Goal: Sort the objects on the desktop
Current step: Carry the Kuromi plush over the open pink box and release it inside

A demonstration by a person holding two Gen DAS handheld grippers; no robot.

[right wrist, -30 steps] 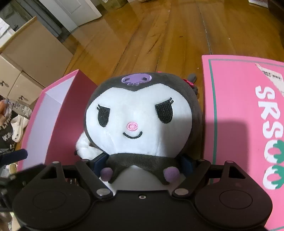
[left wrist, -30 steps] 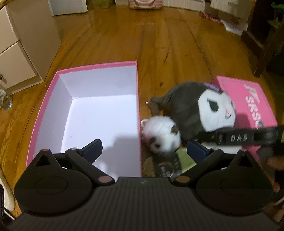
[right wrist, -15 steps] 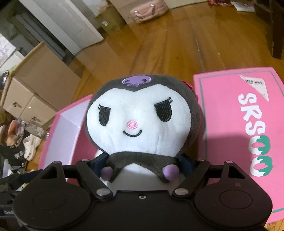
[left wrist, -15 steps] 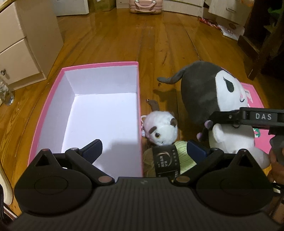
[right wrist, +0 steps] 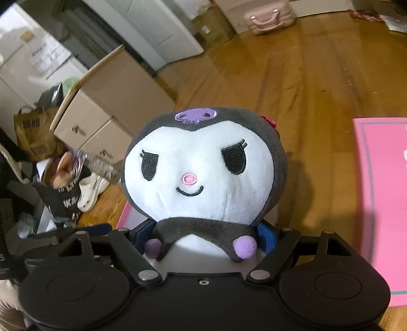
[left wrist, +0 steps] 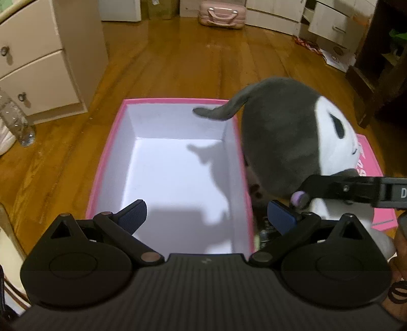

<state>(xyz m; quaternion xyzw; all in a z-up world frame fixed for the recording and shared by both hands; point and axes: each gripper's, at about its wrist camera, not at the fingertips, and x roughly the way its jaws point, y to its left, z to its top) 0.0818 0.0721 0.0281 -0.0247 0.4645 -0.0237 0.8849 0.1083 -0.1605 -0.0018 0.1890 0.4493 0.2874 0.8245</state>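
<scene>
While both grippers hang over the wooden floor, this is how things stand:

Right gripper [right wrist: 203,235]: its jaws are about half spread and pressed against the sides of the plush doll [right wrist: 203,165], just under the head; the blue pads [right wrist: 265,235] show at either side of the dark collar.

Plush doll: held up off the floor, face toward the right wrist camera, upright. From the left wrist view it [left wrist: 287,142] hangs just beside the right wall of the pink box [left wrist: 101,163], and one dark ear reaches over the far right corner of the box.

Left gripper [left wrist: 206,214]: jaws stand wide apart with nothing between them, above the near end of the box.

Pink box: open on the floor, white inside; nothing shows in the part in view, only the doll's shadow.

Pink lid [right wrist: 381,203]: flat on the floor to the right of the doll, partly under it in the left wrist view.

Small items [left wrist: 264,229]: on the floor between box and lid, mostly hidden; I cannot tell what they are.

Drawer unit [left wrist: 38,58]: stands at the far left.

Pink case [left wrist: 222,15]: well apart, at the far wall.
</scene>
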